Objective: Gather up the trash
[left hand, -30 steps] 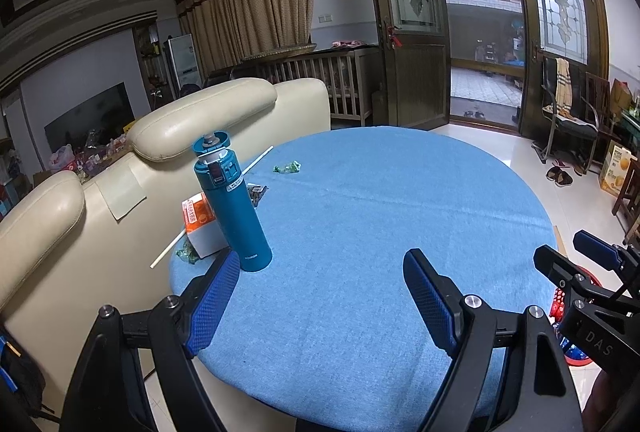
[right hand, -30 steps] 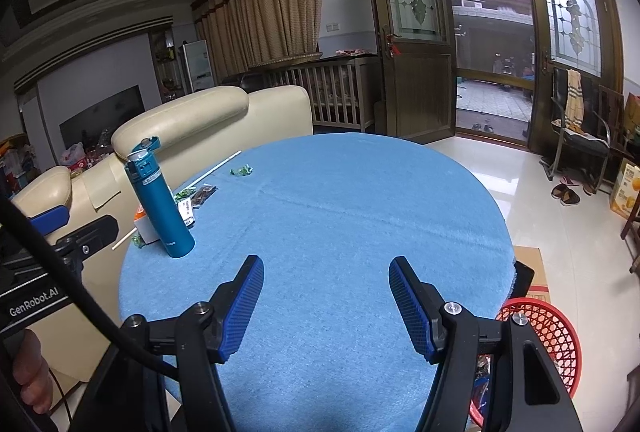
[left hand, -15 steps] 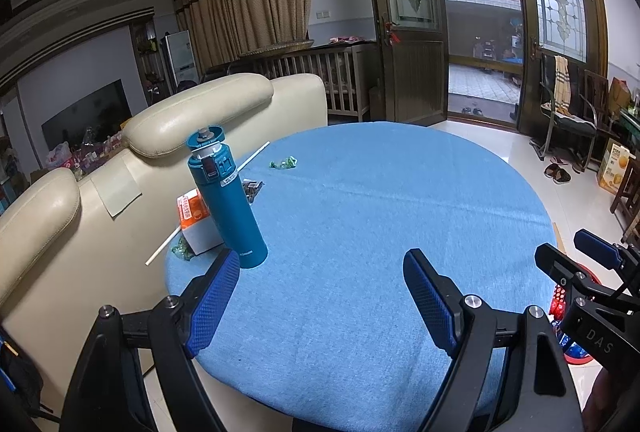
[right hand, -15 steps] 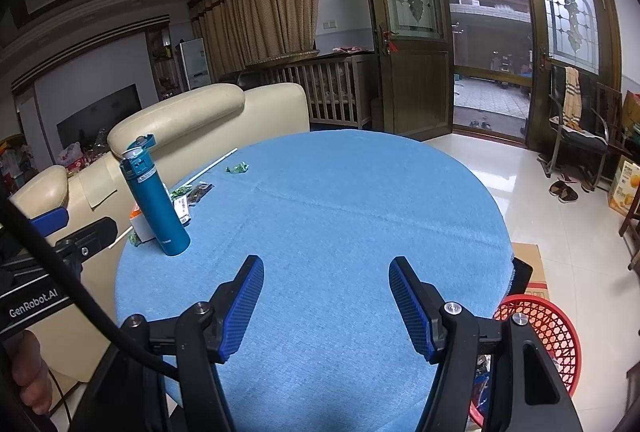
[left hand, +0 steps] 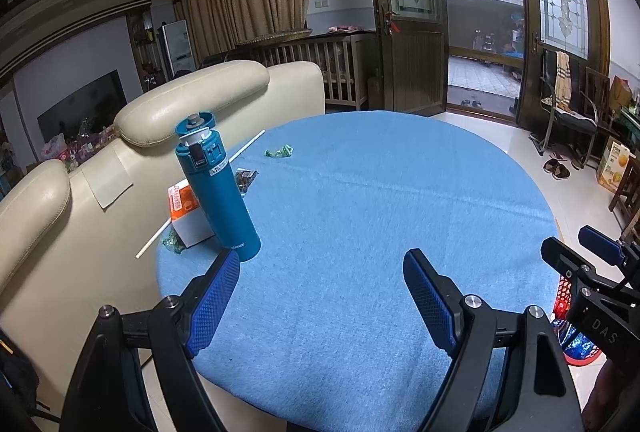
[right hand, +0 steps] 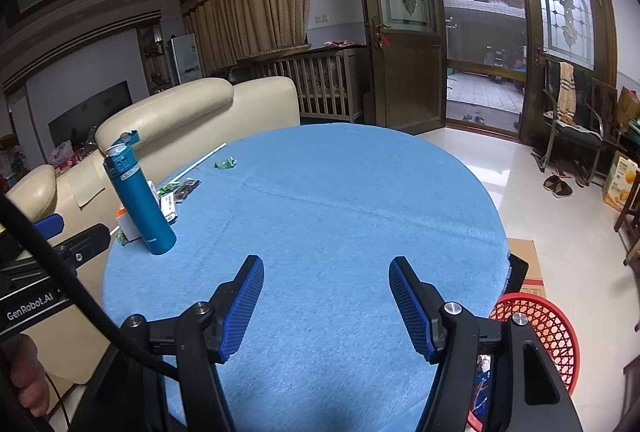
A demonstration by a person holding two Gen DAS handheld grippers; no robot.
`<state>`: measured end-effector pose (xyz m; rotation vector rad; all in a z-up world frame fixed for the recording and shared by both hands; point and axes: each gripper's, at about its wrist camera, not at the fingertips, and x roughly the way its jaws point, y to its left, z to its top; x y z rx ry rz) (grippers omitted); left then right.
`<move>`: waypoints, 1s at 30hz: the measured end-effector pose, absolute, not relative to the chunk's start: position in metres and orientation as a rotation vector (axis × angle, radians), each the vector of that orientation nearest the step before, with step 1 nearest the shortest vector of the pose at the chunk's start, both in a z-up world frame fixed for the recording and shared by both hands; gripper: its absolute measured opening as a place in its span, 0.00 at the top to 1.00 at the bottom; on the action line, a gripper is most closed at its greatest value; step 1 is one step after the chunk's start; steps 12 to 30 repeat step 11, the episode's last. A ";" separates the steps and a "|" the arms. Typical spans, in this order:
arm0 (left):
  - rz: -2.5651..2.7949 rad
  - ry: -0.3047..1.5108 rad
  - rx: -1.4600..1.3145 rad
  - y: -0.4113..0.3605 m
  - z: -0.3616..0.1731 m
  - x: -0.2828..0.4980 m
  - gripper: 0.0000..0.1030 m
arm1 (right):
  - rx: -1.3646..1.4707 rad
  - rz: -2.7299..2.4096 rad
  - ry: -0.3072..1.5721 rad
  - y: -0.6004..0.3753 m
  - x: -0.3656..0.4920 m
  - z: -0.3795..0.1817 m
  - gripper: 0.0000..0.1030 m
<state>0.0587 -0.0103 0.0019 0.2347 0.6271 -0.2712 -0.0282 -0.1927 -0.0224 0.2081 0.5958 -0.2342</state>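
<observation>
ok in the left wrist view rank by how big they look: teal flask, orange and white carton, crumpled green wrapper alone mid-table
1. teal flask, tall and nearest
2. orange and white carton, partly hidden behind the flask
3. crumpled green wrapper, smallest, though also farthest

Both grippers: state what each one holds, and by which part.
Nothing is held. The left gripper and the right gripper both hang open above the round table's blue cloth, with only bare cloth between their jaws.
</observation>
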 end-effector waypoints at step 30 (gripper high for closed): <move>-0.284 0.702 0.239 -0.026 -0.027 0.090 0.18 | 0.200 -0.280 0.650 -0.216 0.006 -0.053 0.31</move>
